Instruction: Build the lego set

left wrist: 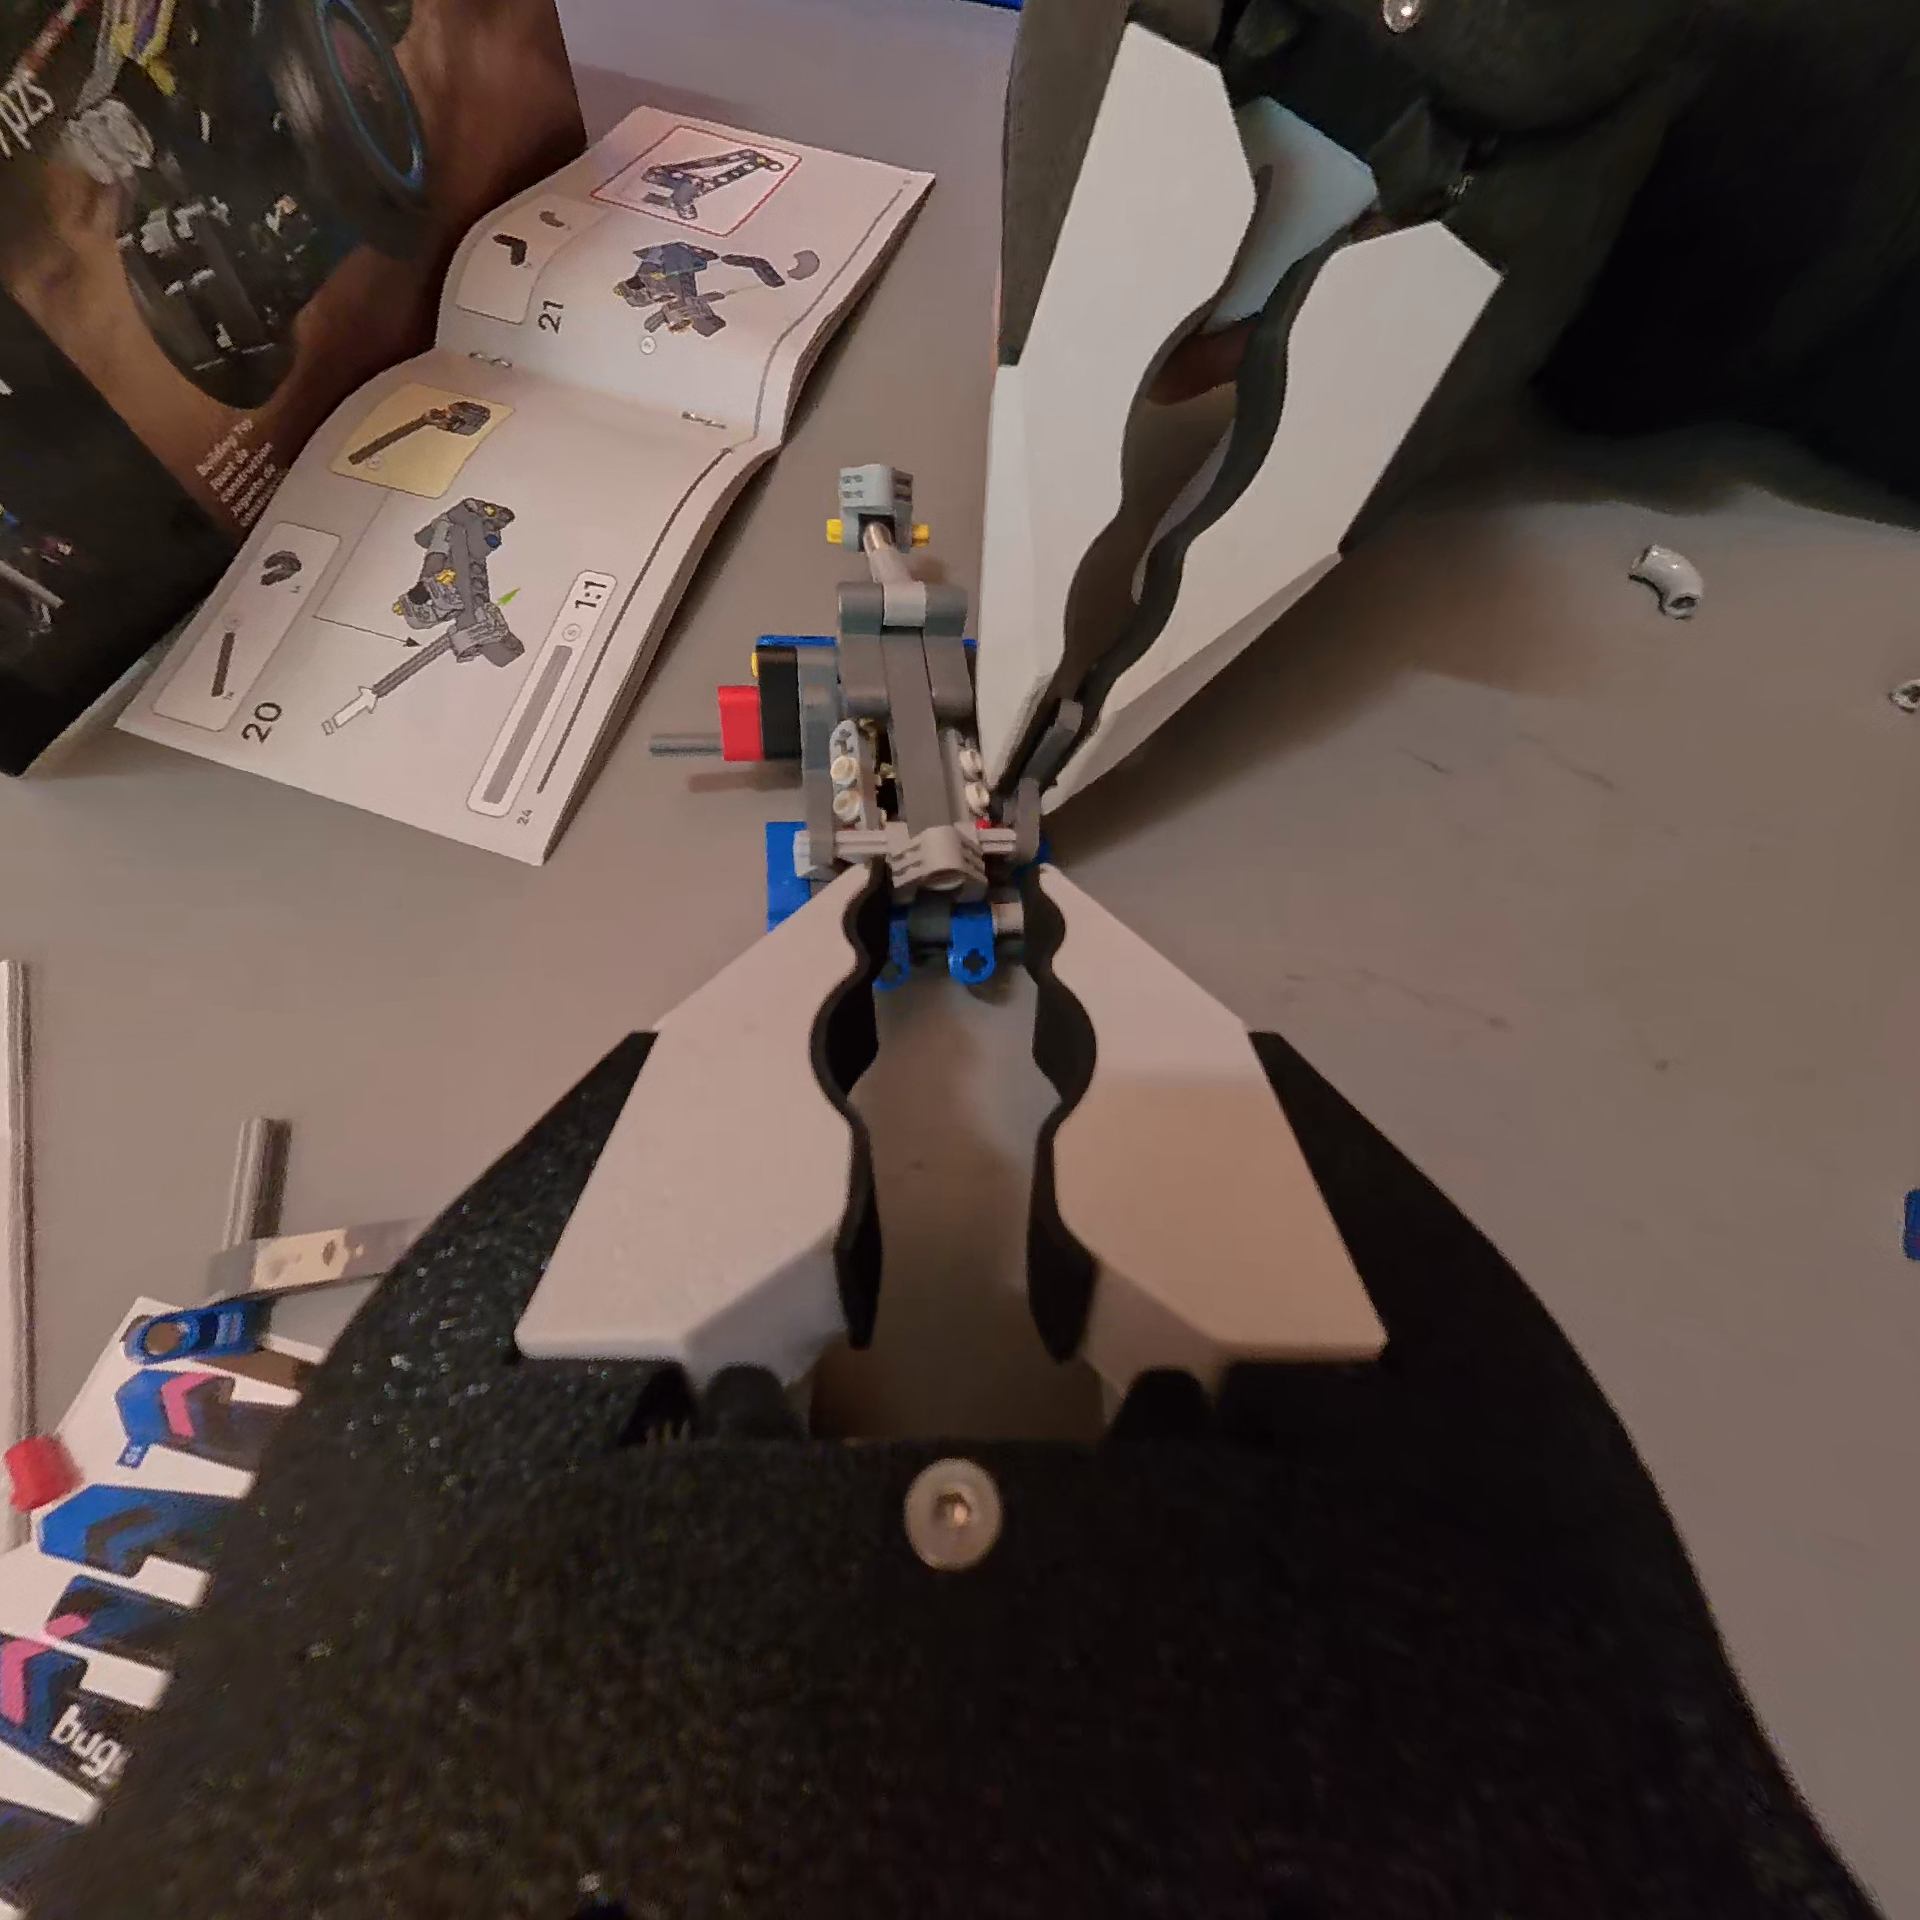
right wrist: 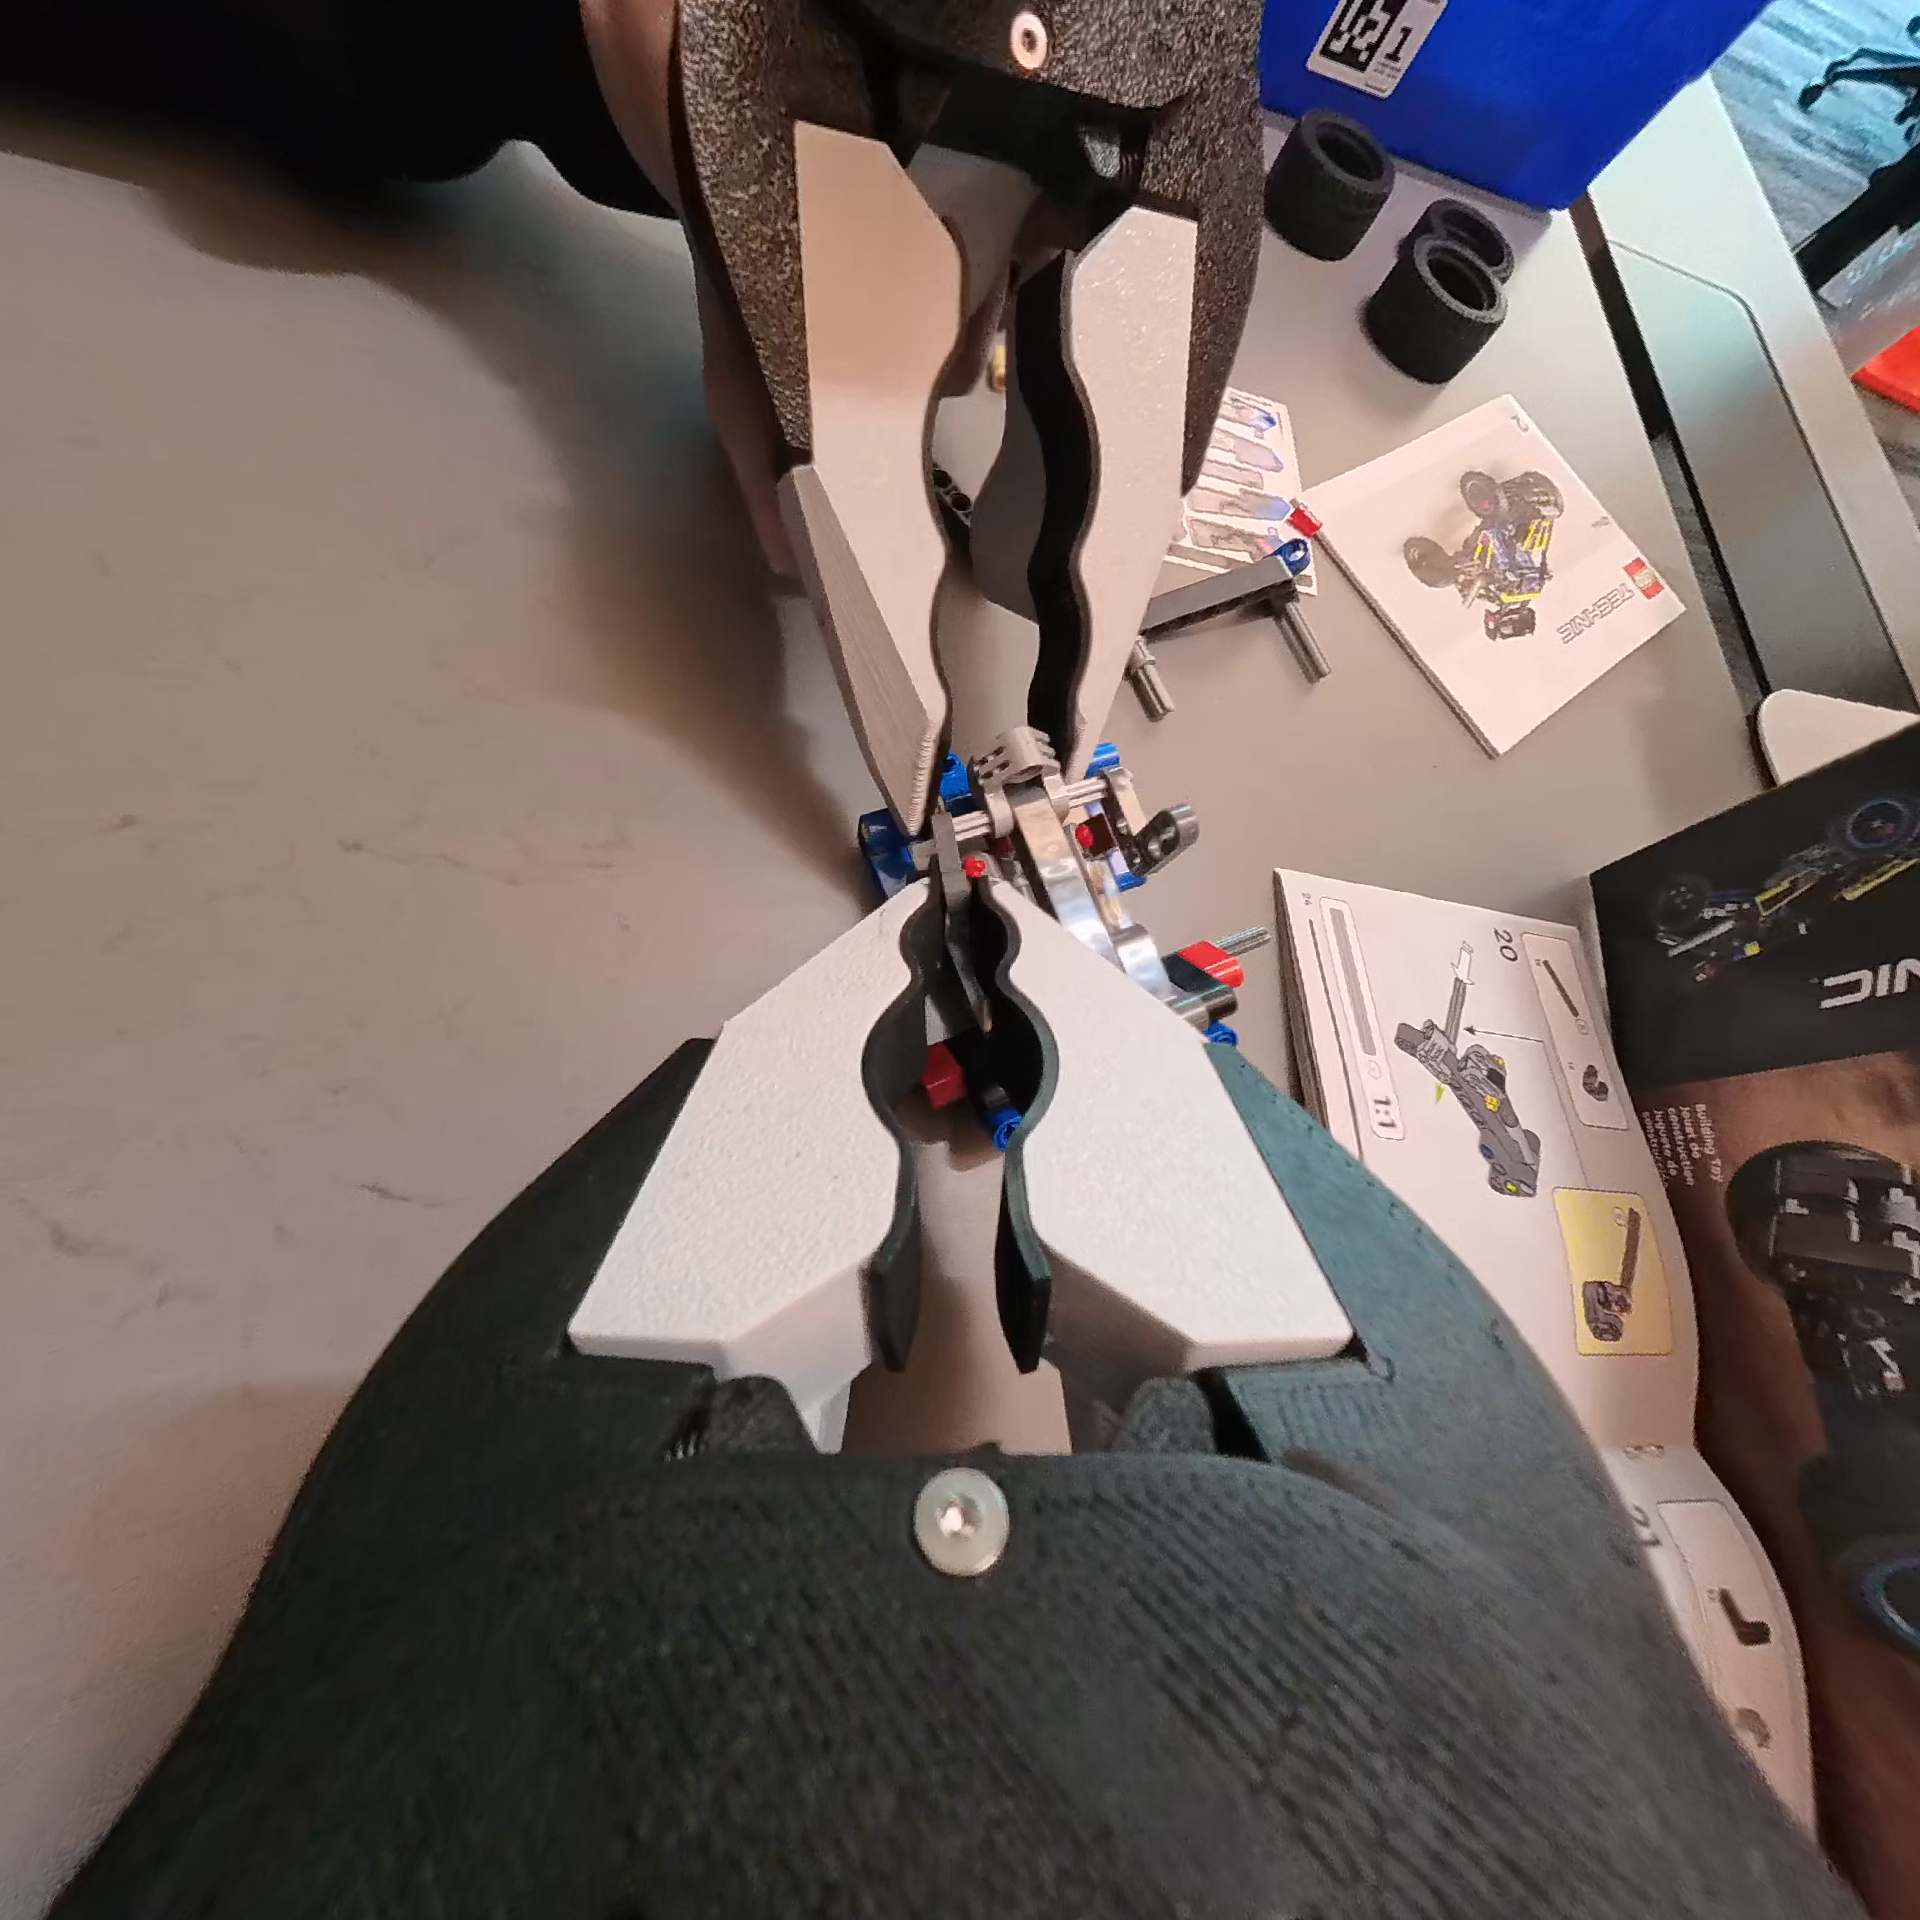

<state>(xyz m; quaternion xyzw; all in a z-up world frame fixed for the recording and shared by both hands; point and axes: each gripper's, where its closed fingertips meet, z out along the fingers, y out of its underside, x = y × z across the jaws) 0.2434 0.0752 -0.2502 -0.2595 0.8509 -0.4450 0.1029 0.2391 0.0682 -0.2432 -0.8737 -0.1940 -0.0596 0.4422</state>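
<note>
Tongs: your left tongs (left wrist: 951, 914) straddle the brick model's (left wrist: 894, 727) near end, narrow | right tongs (right wrist: 961, 899) pinch a thin dark grey beam (right wrist: 951, 862) at its side | model sits mid-tabletop (left wrist: 1455, 935) | risk: twisting may pop pieces loose.

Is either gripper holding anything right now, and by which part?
Right gripper pinches a thin dark grey beam at the model's side. Left gripper straddles the model's near end; whether it presses cannot be told.

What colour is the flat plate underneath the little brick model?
Blue. The plate shows best in the left wrist view, under the grey model.
</note>
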